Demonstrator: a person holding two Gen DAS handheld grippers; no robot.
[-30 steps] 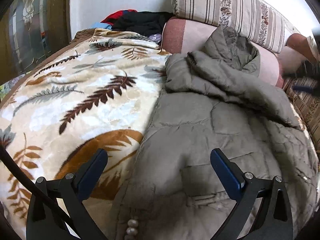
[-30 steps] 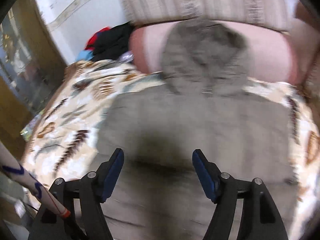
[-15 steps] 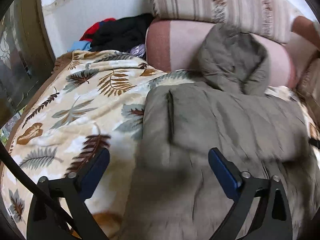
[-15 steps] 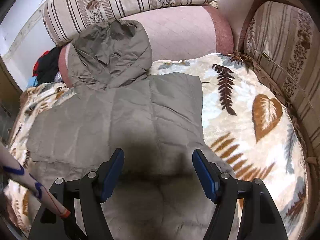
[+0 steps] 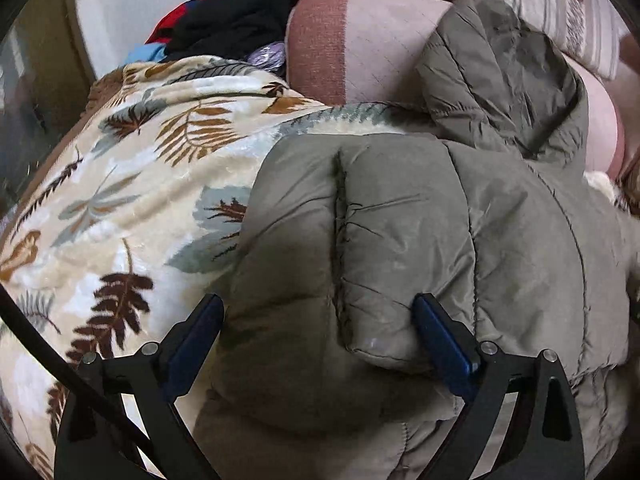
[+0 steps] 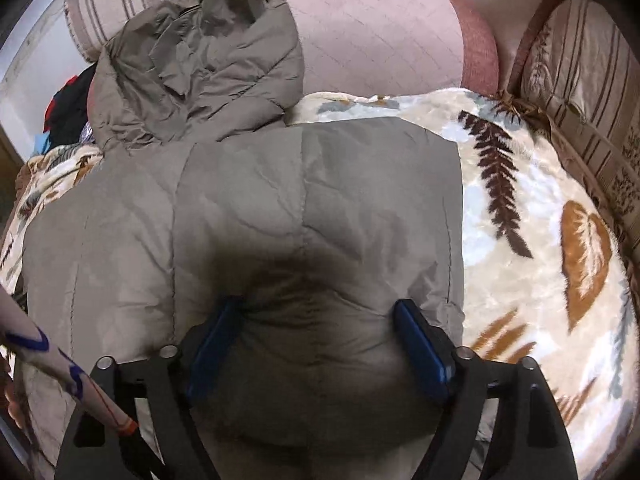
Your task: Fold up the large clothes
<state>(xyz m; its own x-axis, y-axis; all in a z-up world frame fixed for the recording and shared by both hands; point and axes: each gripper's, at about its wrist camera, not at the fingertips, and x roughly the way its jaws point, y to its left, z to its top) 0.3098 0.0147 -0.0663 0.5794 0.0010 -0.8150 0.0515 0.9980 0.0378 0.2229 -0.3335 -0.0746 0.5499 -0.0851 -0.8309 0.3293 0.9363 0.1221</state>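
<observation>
**Padded jacket pressed flat, both sides already folded in**

Lay spread on the leaf-print blanket (image 6: pixel 520 208) over the sofa seat: an olive padded jacket (image 6: pixel 280 208), back panel up, hood (image 6: pixel 200 60) propped against the pink bolster cushion (image 6: pixel 380 40). Ran with its long axis from the hood at the far end toward the camera, hem end hidden under the tools. Appeared narrowed into a rough rectangle, with the right edge straight against the blanket and, in the left view, a rounded doubled-over panel of the jacket (image 5: pixel 380 220) lying on top, probably a sleeve or side turned inward.

Hovered low over the near half: right gripper (image 6: pixel 316 344), blue pads wide apart, nothing clamped between them. Seemed to press or rest on the puffy fabric, since the padding bulged up between the fingers and a dark shadow sat just beyond; actual contact could not be confirmed. Sat likewise over the folded panel: left gripper (image 5: pixel 316 344), spread wide, gripping nothing, right pad just beside the panel's rounded end.

Placed so, most likely, to squash air out of the filling and keep the side folds from springing back before the next fold. Judged as mid-task: width reduced, lengthwise fold not yet made, hood not yet tucked down.

Piled at the far left corner: dark and red clothes (image 5: pixel 224 20). Stood behind and to the right: striped cushions (image 6: pixel 580 72).
</observation>
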